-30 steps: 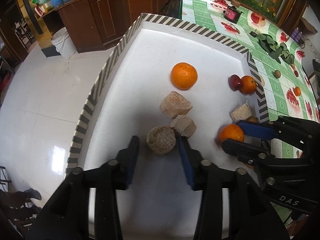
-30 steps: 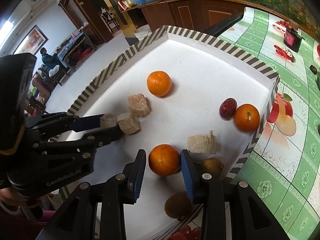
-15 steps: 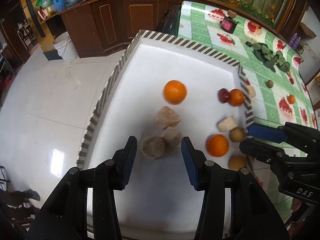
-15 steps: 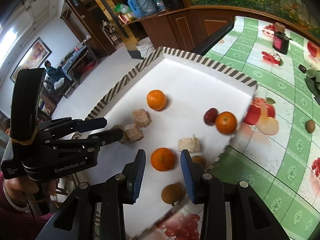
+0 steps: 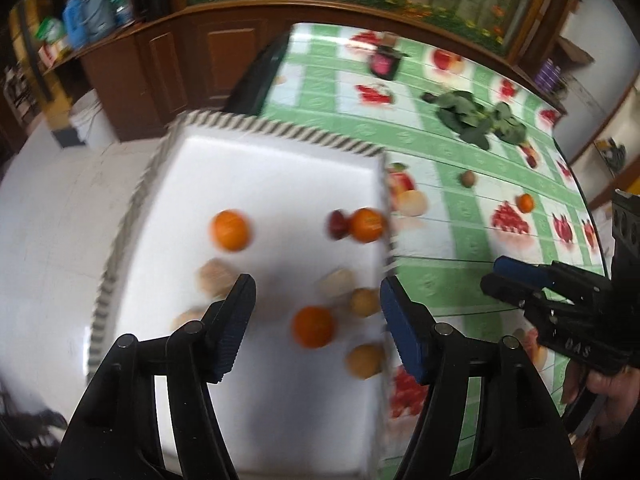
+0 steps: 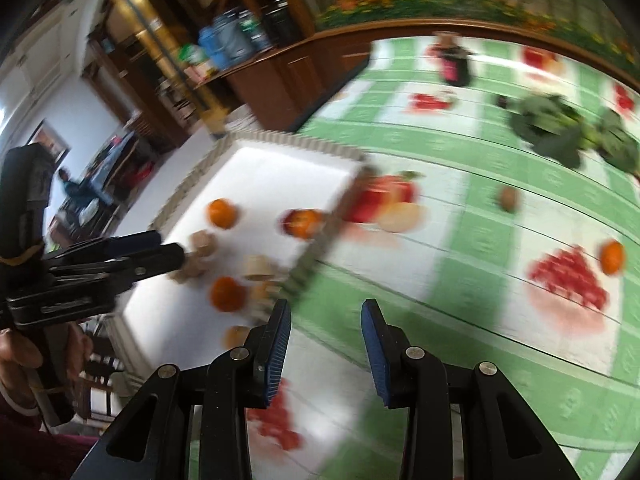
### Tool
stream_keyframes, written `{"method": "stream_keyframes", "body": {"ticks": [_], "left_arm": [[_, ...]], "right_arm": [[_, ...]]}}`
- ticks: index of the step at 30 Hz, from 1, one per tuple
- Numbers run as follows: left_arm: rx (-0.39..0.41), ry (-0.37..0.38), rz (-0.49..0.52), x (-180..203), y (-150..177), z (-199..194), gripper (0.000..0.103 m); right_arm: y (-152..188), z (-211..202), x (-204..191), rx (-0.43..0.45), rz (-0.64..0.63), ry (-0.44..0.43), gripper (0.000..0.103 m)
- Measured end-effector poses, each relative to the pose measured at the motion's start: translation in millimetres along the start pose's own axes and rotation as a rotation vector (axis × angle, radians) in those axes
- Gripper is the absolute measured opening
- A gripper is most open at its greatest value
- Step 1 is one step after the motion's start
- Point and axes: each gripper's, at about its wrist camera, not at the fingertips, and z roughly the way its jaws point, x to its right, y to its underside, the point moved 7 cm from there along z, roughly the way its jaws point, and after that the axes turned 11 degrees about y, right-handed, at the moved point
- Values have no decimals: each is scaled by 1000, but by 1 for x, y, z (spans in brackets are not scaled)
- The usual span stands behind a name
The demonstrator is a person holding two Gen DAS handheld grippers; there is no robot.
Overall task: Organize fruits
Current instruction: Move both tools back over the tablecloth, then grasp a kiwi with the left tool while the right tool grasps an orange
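Hovering above tray [image 5: 280, 168], left claw [image 5: 318, 320] open, orange [image 5: 312, 327] between fingers; right claw [image 6: 325, 344] open, empty.

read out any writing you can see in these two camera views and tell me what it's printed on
"DAS": on the body of the right gripper, seen in the left wrist view.
Raised lettering on the body of the left gripper, in the right wrist view: too blurred to read.
Label on the dark jar on the tablecloth: too blurred to read.
Nothing else legible.

floor: white tile [image 5: 52, 216] | cabinets: dark wood [image 5: 160, 64] | tablecloth: green checked [image 5: 472, 216]
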Motion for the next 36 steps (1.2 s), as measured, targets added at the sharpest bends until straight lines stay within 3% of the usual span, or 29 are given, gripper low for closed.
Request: {"method": "stream_keyframes", "body": {"ticks": [9, 15, 27, 31, 36], "left_arm": [[-28, 56, 102, 69, -25, 41, 65], [-59, 85, 155, 105, -45, 74, 65], [-98, 112, 199, 146, -87, 144, 65], [-104, 102, 201, 150, -96, 167, 65], [-117, 94, 195, 147, -100, 191, 64]], "right_arm": [[3, -23, 128, 23, 202, 165, 36], [-5, -21, 186, 34, 281, 222, 40], [-35, 15, 218, 22, 238, 241, 40], [-37, 25, 225, 4, 241, 211, 40], [-42, 28, 229, 17, 261, 171, 30]]}}
